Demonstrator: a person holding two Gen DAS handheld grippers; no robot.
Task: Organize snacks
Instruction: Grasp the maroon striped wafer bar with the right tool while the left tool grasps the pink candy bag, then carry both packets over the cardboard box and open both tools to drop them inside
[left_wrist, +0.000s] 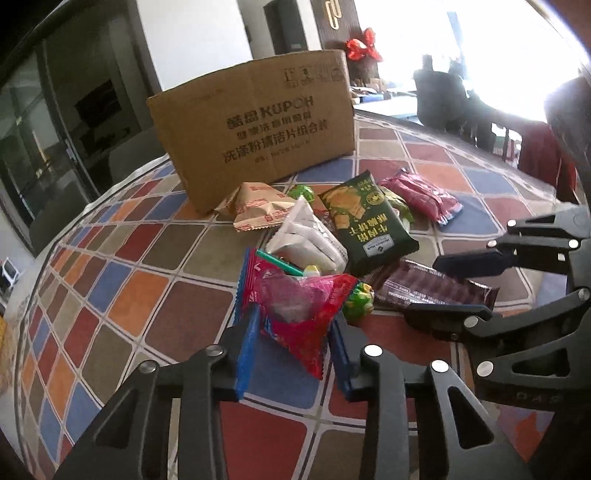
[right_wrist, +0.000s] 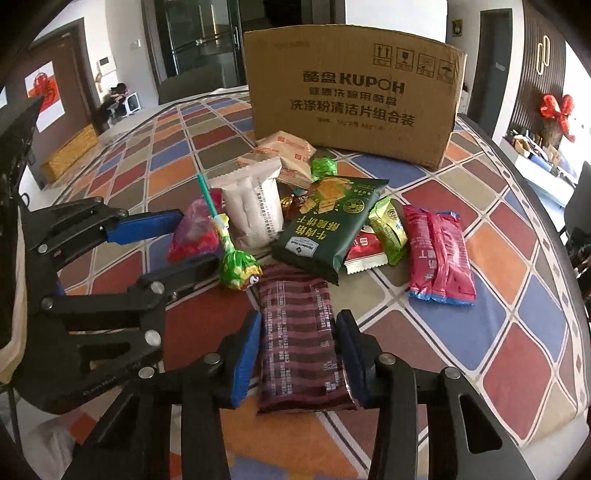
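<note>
Table: a cloth (right_wrist: 517, 325) of coloured diamond tiles covers it; every snack lies on it in one loose heap.
Left gripper (left_wrist: 293, 325): at 6 o'clock in its own view, blue pads (left_wrist: 246, 354) clamped on the lower end of the red packet, one pad on each side.
Red packet (left_wrist: 299, 314): crinkled red wrapper with a clear window, at the near left of the heap; in the right wrist view it sits at 9 o'clock between the left gripper's two fingers.
Lollipop (right_wrist: 238, 266): green wrapped head touching the red packet's right side, teal stick slanting up toward 11 o'clock.
White packet (right_wrist: 255, 206): behind the lollipop, toward 12 o'clock of the heap's middle.
Tan packets (right_wrist: 288, 155): stacked just in front of the box's left corner.
Cardboard box (right_wrist: 351, 96): upright at 12 o'clock, behind the heap, printed face toward the cameras.
Green cracker bag (right_wrist: 328, 229): at the heap's centre, its near edge overlapping the far end of the striped packet.
Striped packet (right_wrist: 299, 339): dark maroon, lying lengthwise toward 6 o'clock.
Right gripper (right_wrist: 301, 354): fingers closed against both long sides of the striped packet.
Small green packet (right_wrist: 388, 229): right of the cracker bag, at 2 o'clock from the striped packet.
Pink packet (right_wrist: 439, 254): at the far right of the heap, at 3 o'clock.
</note>
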